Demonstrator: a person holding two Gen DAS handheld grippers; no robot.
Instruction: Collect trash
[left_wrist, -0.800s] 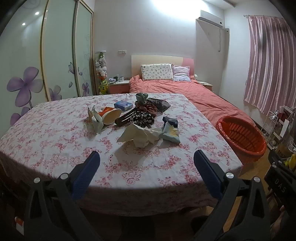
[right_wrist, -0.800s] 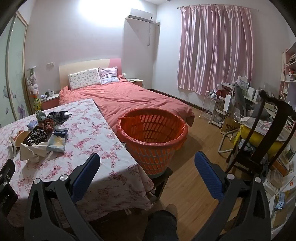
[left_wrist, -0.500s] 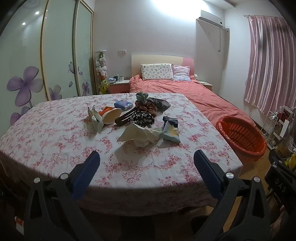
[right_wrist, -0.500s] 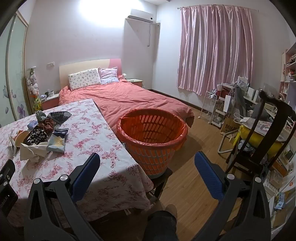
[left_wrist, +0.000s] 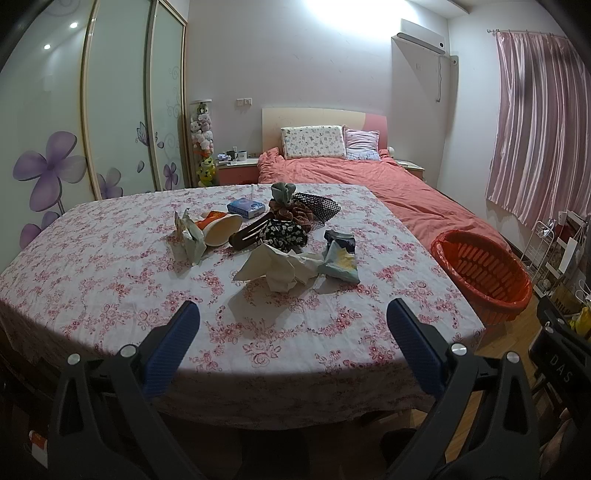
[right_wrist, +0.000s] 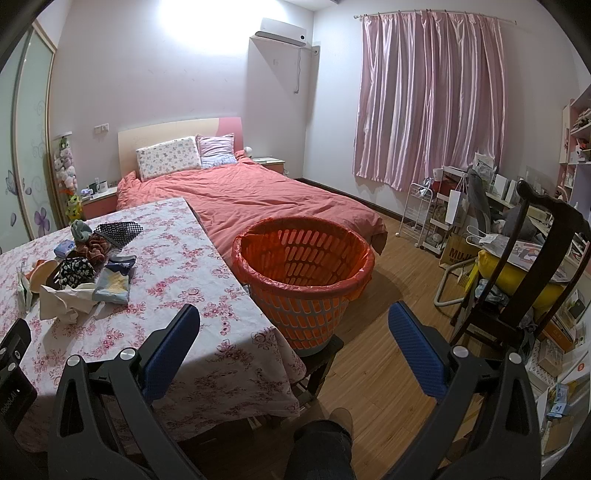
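Note:
A pile of trash lies mid-table on the floral tablecloth (left_wrist: 110, 280): crumpled white paper (left_wrist: 277, 267), a blue-yellow wrapper (left_wrist: 340, 258), a torn pale wrapper (left_wrist: 190, 240), a paper cup (left_wrist: 221, 230) on its side, a blue tissue pack (left_wrist: 245, 207). Hair scrunchies (left_wrist: 286, 232) and a black mesh piece (left_wrist: 317, 206) lie among them. An orange basket (right_wrist: 303, 266) with a red liner stands off the table's right edge. My left gripper (left_wrist: 291, 325) is open and empty over the table's near edge. My right gripper (right_wrist: 293, 328) is open and empty, in front of the basket.
A bed with a salmon cover (right_wrist: 258, 199) lies behind the table. A dark wooden chair (right_wrist: 524, 266) and cluttered shelves (right_wrist: 461, 206) stand at the right. Sliding wardrobe doors (left_wrist: 92, 122) line the left wall. Wooden floor (right_wrist: 388, 295) shows around the basket.

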